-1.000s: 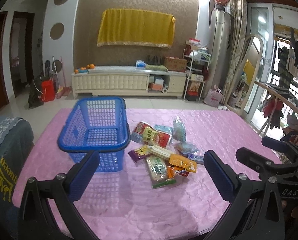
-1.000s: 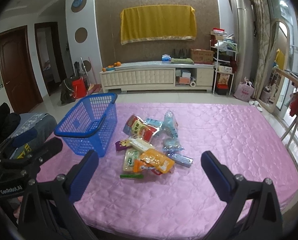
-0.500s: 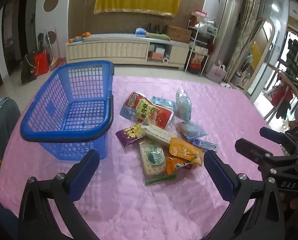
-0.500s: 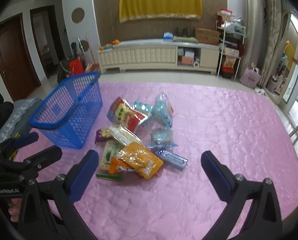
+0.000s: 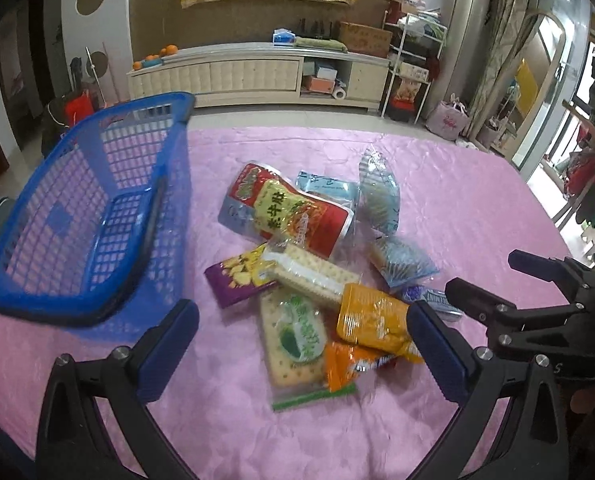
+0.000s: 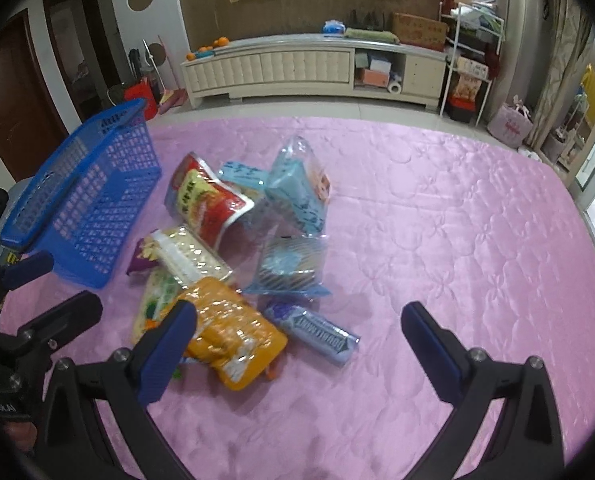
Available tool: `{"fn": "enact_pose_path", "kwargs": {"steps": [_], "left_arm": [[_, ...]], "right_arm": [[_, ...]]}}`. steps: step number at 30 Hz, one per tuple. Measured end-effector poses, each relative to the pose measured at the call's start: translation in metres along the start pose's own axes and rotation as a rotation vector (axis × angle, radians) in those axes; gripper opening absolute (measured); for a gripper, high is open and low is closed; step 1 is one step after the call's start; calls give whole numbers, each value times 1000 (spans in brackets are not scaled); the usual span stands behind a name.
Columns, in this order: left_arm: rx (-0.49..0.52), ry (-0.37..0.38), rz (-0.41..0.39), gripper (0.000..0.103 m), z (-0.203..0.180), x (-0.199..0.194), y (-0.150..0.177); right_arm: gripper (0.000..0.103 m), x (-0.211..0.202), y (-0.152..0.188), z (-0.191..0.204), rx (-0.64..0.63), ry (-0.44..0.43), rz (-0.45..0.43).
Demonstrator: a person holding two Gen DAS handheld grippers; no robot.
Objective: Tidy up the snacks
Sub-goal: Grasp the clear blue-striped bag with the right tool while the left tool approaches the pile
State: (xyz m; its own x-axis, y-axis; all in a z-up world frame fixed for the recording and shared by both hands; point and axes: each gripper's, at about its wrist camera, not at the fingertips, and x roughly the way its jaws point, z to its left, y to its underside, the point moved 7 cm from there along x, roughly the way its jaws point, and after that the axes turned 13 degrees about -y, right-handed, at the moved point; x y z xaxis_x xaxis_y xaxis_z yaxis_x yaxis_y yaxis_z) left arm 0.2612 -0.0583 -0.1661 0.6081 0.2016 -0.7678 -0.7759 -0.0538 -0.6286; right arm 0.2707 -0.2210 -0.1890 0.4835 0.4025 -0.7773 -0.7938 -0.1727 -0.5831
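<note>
Snacks (image 5: 317,276), heaped right of the basket (image 5: 85,216) on the worktop (image 6: 437,220), look light, crinkly and slippery, so both released, empty tongs (image 5: 303,354) (image 6: 299,348) should pinch sealed edges.

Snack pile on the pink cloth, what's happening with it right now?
A person holds both grippers open above the snack pile; nothing is gripped yet. The left gripper hangs over the green cracker pack, the right gripper near the orange pouch. The blue basket beside the pile is empty.
</note>
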Motion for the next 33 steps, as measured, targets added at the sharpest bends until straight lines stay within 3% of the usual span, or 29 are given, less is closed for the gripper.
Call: {"fn": "enact_pose_path", "kwargs": {"steps": [10, 17, 24, 27, 28, 33], "left_arm": [[30, -46, 28, 103, -15, 27, -15], [69, -93, 23, 103, -25, 31, -25], [64, -86, 37, 103, -29, 35, -22], [63, -87, 53, 103, -31, 39, -19], [58, -87, 63, 103, -31, 42, -18], [15, -78, 91, 103, -30, 46, -16]], "right_arm": [[103, 35, -18, -16, -32, 5, 83], [102, 52, -20, -27, -22, 20, 95], [95, 75, -17, -23, -74, -60, 169], [80, 89, -13, -19, -67, -145, 205], [66, 91, -10, -18, -63, -167, 211], [62, 77, -11, -17, -117, -170, 169]]}}
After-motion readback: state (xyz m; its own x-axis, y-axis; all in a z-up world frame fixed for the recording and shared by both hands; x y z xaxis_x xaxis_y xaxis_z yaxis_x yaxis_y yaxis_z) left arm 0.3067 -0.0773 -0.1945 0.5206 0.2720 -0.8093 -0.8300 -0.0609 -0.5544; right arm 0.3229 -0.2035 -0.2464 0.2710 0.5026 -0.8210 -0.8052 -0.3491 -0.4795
